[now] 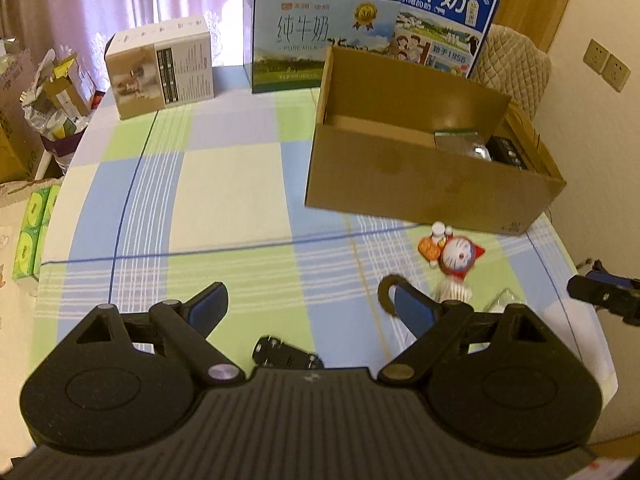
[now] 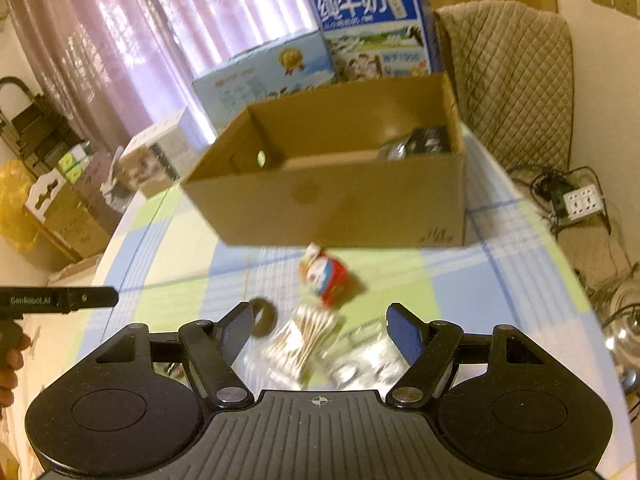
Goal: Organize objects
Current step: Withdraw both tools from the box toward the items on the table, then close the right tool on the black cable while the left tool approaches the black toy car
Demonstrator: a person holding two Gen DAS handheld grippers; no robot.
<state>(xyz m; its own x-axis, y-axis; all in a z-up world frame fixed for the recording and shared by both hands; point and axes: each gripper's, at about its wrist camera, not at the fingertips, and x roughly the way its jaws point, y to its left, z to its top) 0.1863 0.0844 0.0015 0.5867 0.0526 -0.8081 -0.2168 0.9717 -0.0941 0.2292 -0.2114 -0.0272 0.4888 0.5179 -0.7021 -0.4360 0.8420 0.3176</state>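
An open cardboard box stands on the checked tablecloth with dark items in its right end. In front of it lie a blue-and-red cartoon cat toy, a bag of cotton swabs, a clear packet and a black ring. A small black cylinder lies under my left gripper, which is open and holds nothing. My right gripper hovers open above the swabs and packet, not touching them.
Two milk cartons and a white box stand at the table's far side. A quilted chair is behind the box on the right. The round table edge curves close on the right. Green tissue packs sit off the left edge.
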